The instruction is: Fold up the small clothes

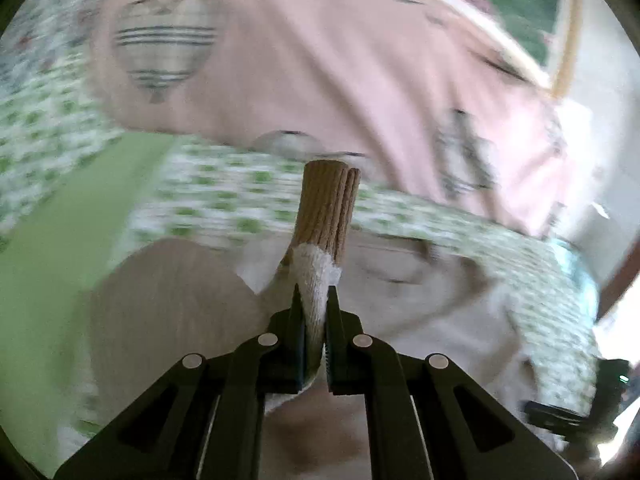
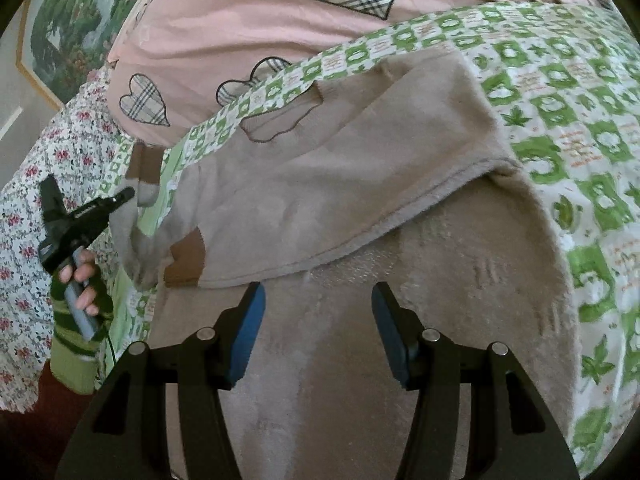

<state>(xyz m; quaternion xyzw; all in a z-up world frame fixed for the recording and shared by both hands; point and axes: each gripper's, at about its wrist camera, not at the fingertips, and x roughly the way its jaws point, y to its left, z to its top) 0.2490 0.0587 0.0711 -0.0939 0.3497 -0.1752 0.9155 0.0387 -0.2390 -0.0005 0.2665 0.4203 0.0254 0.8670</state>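
Note:
A small beige fleece garment [image 2: 320, 184] lies on the bed, one part folded over the rest. Its sleeve ends in a brown ribbed cuff [image 1: 330, 204]. My left gripper [image 1: 316, 292] is shut on that sleeve just below the cuff, holding it up above the garment [image 1: 168, 304]. In the right wrist view the left gripper [image 2: 120, 196] is at the far left, holding the sleeve [image 2: 132, 208] there. My right gripper [image 2: 318, 292] is open and empty, its blue pads just above the garment's lower layer, close to the folded edge.
The bed has a green-and-white patterned sheet [image 2: 568, 128]. A pink pillow with plaid hearts [image 2: 248, 28] lies behind the garment. A floral cover [image 2: 24, 184] hangs at the left. A framed picture [image 2: 52, 40] is on the wall.

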